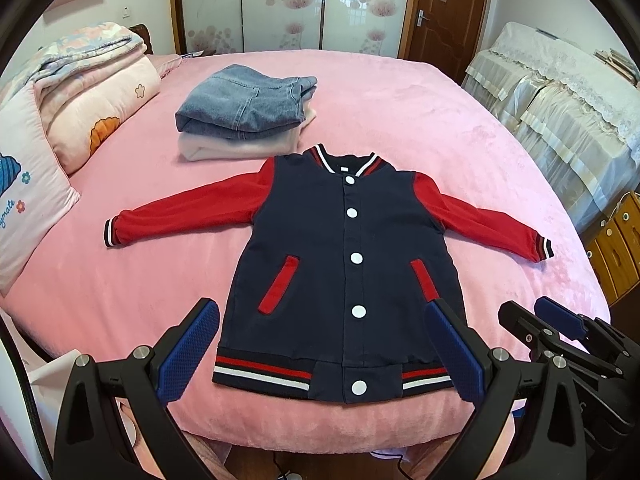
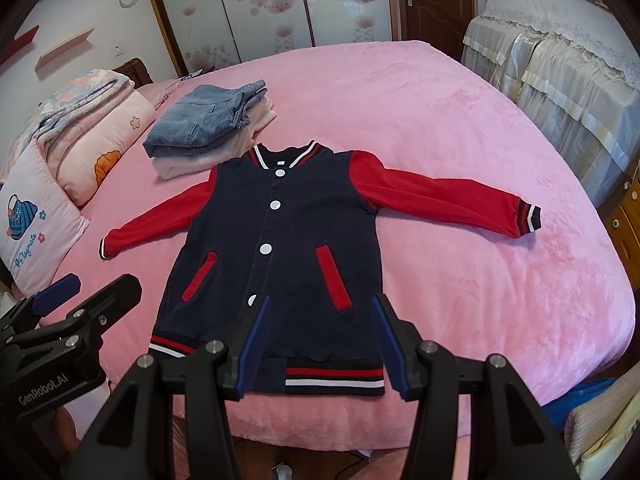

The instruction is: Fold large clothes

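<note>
A navy baseball jacket [image 1: 320, 248] with red sleeves and white snap buttons lies flat and buttoned on the pink bed, sleeves spread, hem toward me. It also shows in the right wrist view [image 2: 288, 232]. My left gripper [image 1: 320, 344] is open and empty, hovering above the hem with its blue pads on either side. My right gripper [image 2: 320, 344] is open and empty above the hem's right part. It appears in the left wrist view [image 1: 548, 324] at the right, and the left gripper [image 2: 84, 288] appears in the right wrist view at the left.
The pink bed [image 1: 420, 112] fills both views. A folded stack with blue jeans [image 1: 248, 100] on top lies just beyond the collar. Folded quilts [image 1: 92, 96] and a pillow [image 1: 24, 200] sit left. Covered furniture [image 1: 560, 92] and wooden drawers [image 1: 616, 248] stand right.
</note>
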{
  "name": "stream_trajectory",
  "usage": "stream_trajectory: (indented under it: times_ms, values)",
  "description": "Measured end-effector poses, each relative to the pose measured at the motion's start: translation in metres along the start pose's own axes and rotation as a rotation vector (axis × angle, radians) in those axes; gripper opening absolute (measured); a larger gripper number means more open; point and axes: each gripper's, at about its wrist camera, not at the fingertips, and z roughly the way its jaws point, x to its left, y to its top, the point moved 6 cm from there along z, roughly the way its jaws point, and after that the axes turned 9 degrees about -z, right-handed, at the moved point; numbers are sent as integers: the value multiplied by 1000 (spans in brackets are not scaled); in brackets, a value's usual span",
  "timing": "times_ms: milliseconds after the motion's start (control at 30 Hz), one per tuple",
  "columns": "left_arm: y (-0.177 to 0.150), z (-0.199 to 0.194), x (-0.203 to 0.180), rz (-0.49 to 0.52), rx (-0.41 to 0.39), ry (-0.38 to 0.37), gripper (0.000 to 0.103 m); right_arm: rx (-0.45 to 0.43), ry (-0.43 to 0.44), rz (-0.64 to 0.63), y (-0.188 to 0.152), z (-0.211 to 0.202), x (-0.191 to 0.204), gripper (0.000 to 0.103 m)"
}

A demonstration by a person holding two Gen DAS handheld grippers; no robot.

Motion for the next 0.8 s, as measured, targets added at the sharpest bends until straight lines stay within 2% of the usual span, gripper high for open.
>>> stream_trajectory:
  times_ms: [467,800]
  values:
    - [-2,11,-14,31,30,9,101,0,12,9,-3,7,-5,52]
    - [1,38,-18,37,75,40,101,19,34,26,-3,26,-15,52]
